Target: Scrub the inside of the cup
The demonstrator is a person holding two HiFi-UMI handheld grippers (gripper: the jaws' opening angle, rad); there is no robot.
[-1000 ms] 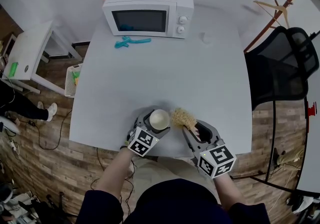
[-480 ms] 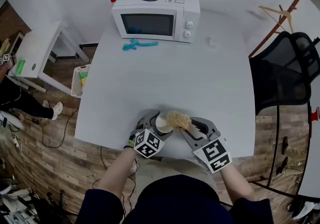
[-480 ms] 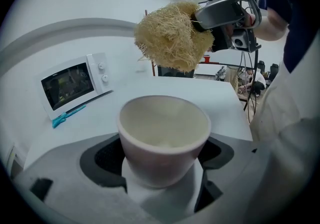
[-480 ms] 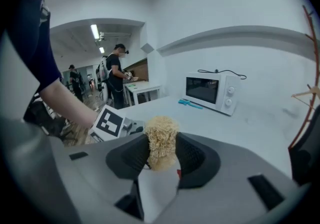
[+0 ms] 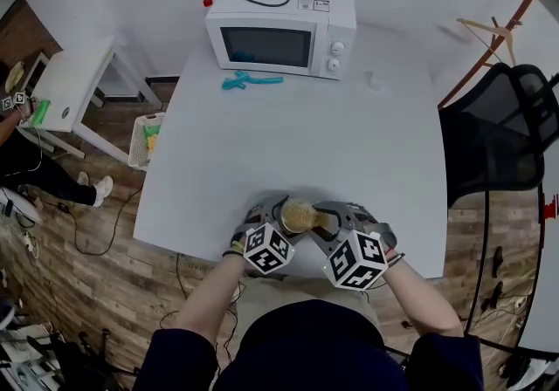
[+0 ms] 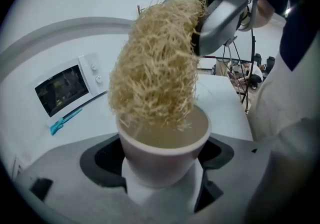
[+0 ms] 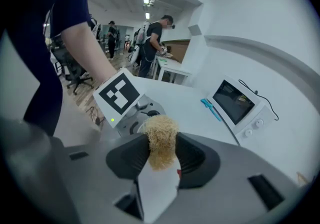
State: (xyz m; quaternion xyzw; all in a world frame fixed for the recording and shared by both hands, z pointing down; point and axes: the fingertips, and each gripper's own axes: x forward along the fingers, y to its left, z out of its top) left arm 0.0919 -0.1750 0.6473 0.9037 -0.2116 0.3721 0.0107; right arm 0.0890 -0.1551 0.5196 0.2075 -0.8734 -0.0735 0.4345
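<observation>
A white cup [image 6: 162, 155] sits upright between the jaws of my left gripper [image 6: 162, 180], which is shut on it. A tan fibrous scrubber [image 6: 157, 70] reaches down into the cup's mouth, its lower end inside the rim. My right gripper [image 7: 161, 160] is shut on that scrubber [image 7: 161, 140]. In the head view the cup [image 5: 297, 216] with the scrubber in it is held near the table's front edge, with the left gripper [image 5: 271, 232] and the right gripper [image 5: 332, 228] close together on either side of it.
A white microwave [image 5: 281, 27] stands at the far side of the grey table [image 5: 297, 136], with a teal tool [image 5: 249, 79] in front of it. A black office chair [image 5: 498, 127] is at the right, and a white side table [image 5: 65, 88] at the left.
The right gripper has swung left and brought the scrubber from beside the cup into its mouth. The two grippers now sit closer together.
</observation>
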